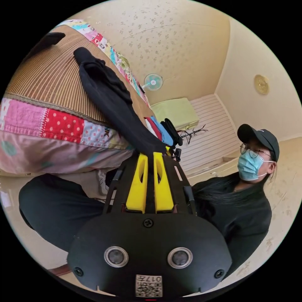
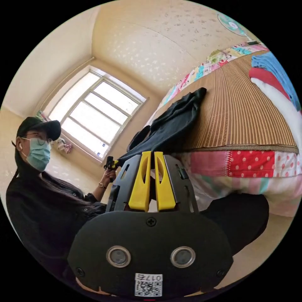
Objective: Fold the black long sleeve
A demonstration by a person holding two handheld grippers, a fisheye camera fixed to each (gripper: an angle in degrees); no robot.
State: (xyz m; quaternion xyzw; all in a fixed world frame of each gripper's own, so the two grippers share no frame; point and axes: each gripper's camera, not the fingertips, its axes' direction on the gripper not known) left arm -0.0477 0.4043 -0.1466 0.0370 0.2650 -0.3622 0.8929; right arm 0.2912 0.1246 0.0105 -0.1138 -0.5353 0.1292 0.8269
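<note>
The black long sleeve (image 1: 110, 94) hangs stretched from the striped bed mat down to my left gripper (image 1: 150, 154), whose yellow jaws are shut on its lower edge. In the right gripper view the same black long sleeve (image 2: 171, 122) runs from the mat's near corner to my right gripper (image 2: 150, 154), which is shut on another part of the hem. The far end of the garment still rests bunched on the mat. The left gripper (image 2: 110, 163) also appears small in a hand beyond the cloth.
A woven striped mat (image 2: 245, 110) covers a bed with a patchwork quilt (image 1: 59, 125). Folded red, white and blue clothes (image 2: 276, 81) are stacked on the mat. A person in black (image 1: 239, 201) crouches by the bed; a fan (image 1: 152, 81) stands behind.
</note>
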